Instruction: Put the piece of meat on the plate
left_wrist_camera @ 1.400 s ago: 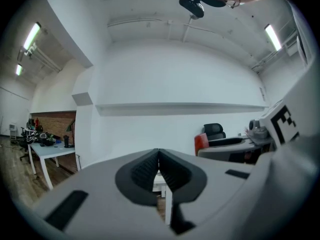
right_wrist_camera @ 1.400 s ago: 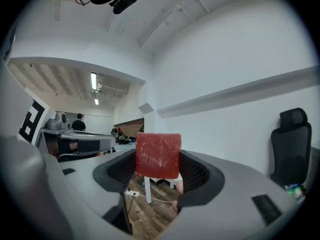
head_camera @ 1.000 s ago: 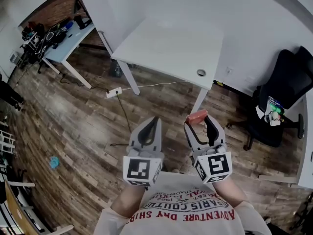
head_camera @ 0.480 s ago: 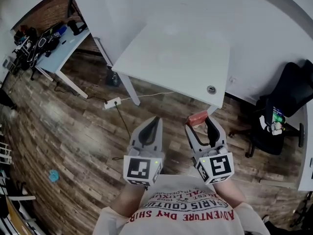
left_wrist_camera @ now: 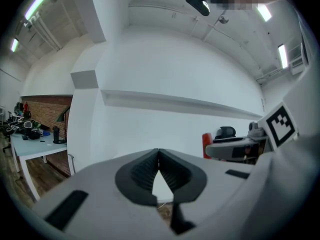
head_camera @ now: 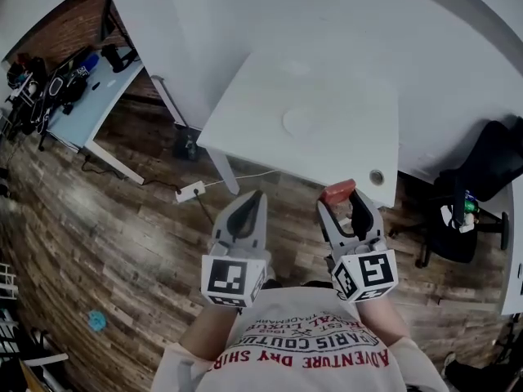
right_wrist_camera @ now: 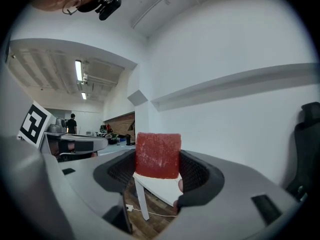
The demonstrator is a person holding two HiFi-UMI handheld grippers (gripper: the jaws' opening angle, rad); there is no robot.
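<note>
Meat [right_wrist_camera: 158, 155]: a red, square-cut piece, upright between the jaws of the right gripper, held in the air above the wooden floor and short of the table's near edge.
Right gripper [head_camera: 341, 209]: jaws closed on the meat, one dark ribbed pad against each side of it; the marker cube faces the person.
Left gripper [left_wrist_camera: 158, 153]: jaws closed, tips touching; held level with the right gripper and just to its left.
Plate [head_camera: 301, 122]: a pale round outline, faint against the tabletop, near the middle of the table and well apart from the meat.
Table [head_camera: 351, 141]: white, rectangular, against the far white wall; a round cable hole sits near its near right corner.
Floor [head_camera: 122, 219]: dark wood planks; a white power strip [head_camera: 190, 193] lies on it beside the table's left leg.
Chair [head_camera: 482, 178]: black office chair, to the right of the table.
Desk [head_camera: 91, 95]: light blue, far left, with dark clutter on it.
</note>
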